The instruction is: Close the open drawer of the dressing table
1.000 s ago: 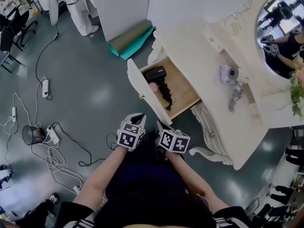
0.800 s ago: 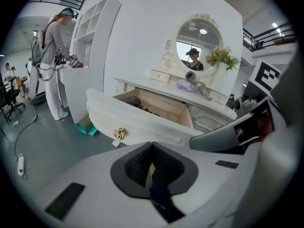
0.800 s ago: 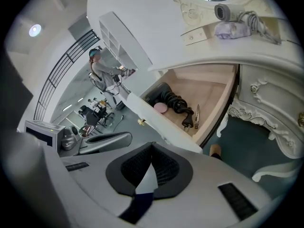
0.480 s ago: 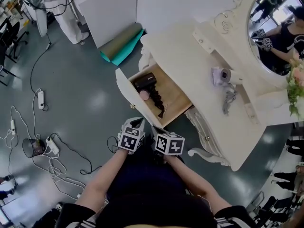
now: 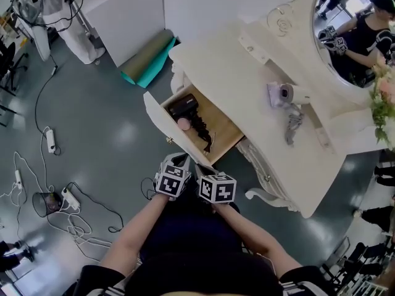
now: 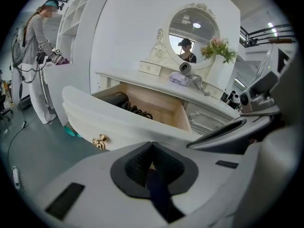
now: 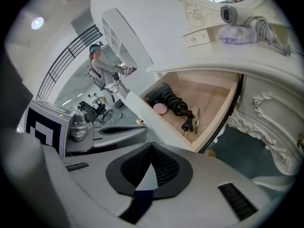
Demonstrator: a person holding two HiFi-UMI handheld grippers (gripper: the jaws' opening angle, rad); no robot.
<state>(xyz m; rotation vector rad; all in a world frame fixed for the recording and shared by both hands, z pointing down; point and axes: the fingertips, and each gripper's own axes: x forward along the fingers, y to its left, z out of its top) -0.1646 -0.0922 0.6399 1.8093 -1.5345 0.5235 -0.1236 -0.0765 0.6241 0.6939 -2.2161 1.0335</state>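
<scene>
Head view gives me the drawer (image 5: 162,122) standing well out of the counter (image 5: 247,73). Its front edge is just ahead of my left hand-held gripper (image 5: 180,159) and right hand-held gripper (image 5: 203,170). Both are clenched on nothing, side by side, with open floor (image 5: 105,140) leftward.

The dressing table (image 5: 228,73) bears a hairdryer (image 5: 281,94) and perhaps a cord (image 5: 293,127).

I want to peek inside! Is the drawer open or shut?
Open. The drawer sticks out from the dressing table, showing a black hair dryer inside.
</scene>
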